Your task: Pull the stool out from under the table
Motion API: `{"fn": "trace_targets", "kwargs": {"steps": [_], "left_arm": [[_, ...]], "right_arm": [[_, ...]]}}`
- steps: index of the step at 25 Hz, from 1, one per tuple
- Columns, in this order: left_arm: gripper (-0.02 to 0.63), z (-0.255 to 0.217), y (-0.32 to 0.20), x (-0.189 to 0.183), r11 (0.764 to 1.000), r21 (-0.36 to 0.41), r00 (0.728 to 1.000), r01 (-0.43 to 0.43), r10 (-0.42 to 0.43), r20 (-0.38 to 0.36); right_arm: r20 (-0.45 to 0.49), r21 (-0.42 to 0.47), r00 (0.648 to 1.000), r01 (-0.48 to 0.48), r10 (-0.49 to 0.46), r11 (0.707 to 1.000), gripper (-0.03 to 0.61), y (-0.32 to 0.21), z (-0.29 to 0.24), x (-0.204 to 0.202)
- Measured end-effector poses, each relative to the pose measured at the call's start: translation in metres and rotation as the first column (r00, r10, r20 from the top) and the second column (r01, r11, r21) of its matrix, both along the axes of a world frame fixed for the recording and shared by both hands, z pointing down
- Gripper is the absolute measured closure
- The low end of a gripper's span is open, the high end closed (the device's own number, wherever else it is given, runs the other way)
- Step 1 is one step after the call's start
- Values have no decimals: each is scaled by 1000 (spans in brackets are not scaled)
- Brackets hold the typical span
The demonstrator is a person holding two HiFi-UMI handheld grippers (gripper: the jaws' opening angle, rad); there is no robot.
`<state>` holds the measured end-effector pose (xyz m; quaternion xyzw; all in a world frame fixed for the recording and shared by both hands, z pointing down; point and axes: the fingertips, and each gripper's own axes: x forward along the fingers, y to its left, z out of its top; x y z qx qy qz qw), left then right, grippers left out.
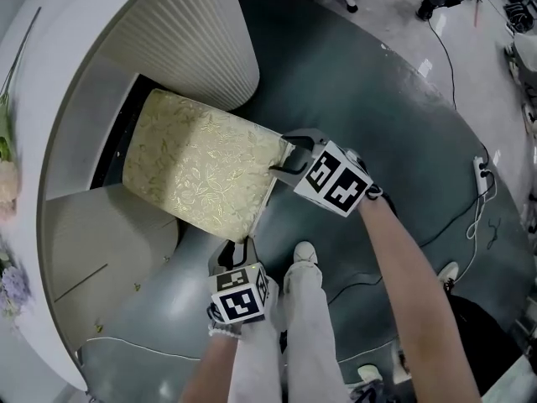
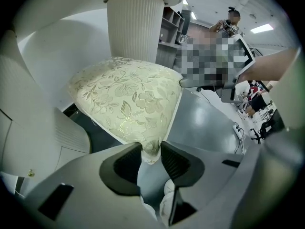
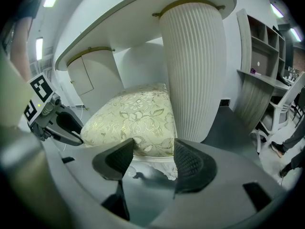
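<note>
The stool [image 1: 201, 166] has a pale gold floral cushion and stands half under the white table [image 1: 33, 99], beside its ribbed column [image 1: 193, 32]. My left gripper [image 1: 241, 246] is at the stool's near corner. In the left gripper view the jaws [image 2: 151, 154] pinch that corner of the cushion [image 2: 133, 94] between their pads. My right gripper [image 1: 281, 154] sits at the stool's right corner. There its jaws [image 3: 152, 151] straddle the cushion's edge [image 3: 138, 113], and the pads press on it. The left gripper [image 3: 57, 123] also shows in the right gripper view.
The ribbed column [image 3: 190, 70] rises just right of the stool, close to the right gripper. The person's leg and white shoe [image 1: 302, 254] stand on the grey floor between the grippers. A cable and power strip [image 1: 480, 175] lie at the right. Shelving [image 3: 267, 56] stands beyond the column.
</note>
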<state>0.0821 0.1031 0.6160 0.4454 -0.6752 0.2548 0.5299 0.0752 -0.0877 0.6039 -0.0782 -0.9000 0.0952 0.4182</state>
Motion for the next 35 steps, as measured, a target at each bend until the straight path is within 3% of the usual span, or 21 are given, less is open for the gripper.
{"fn": "trace_targets", "kwargs": {"steps": [12, 14, 16, 18, 20, 22, 24, 26, 28, 31, 33, 35], "left_arm": [[479, -4, 2, 6, 997, -6, 991, -82, 81, -108], [480, 3, 11, 1, 990, 3, 985, -144, 143, -94], [482, 13, 20, -16, 967, 14, 966, -253, 253, -57], [485, 19, 23, -20, 951, 29, 950, -307, 308, -44], [486, 19, 19, -12, 950, 54, 948, -308, 311, -65], [486, 17, 10, -5, 946, 87, 945, -311, 318, -80], [486, 16, 3, -1, 943, 114, 943, -313, 323, -83], [485, 15, 2, 1, 942, 129, 942, -309, 322, -90], [485, 14, 5, 0, 937, 143, 936, -320, 336, -104], [457, 7, 12, -6, 918, 171, 917, -357, 379, -122], [434, -1, 14, -18, 911, 191, 909, -367, 394, -135], [416, -10, 13, -39, 907, 210, 908, -364, 396, -137]], "right_arm": [[-78, 14, 997, -11, 12, 1000, 311, 1, -3, 2], [-60, 25, 996, -70, 71, 997, 318, 10, 2, 7], [-11, 35, 983, -185, 186, 982, 325, 20, 9, 7], [13, 40, 968, -251, 251, 967, 382, 31, 13, 12], [-9, 56, 969, -245, 246, 968, 461, 50, 20, 19], [-17, 42, 961, -276, 277, 960, 465, 70, 24, 20], [6, 8, 927, -375, 375, 927, 465, 78, 22, 22], [25, -21, 873, -488, 488, 873, 465, 77, 19, 32], [33, -64, 806, -589, 592, 806, 457, 74, 17, 43], [29, -151, 694, -709, 720, 689, 391, 70, 14, 53], [23, -204, 621, -764, 784, 612, 331, 66, 11, 54], [23, -240, 568, -796, 823, 556, 312, 65, 7, 51]]}}
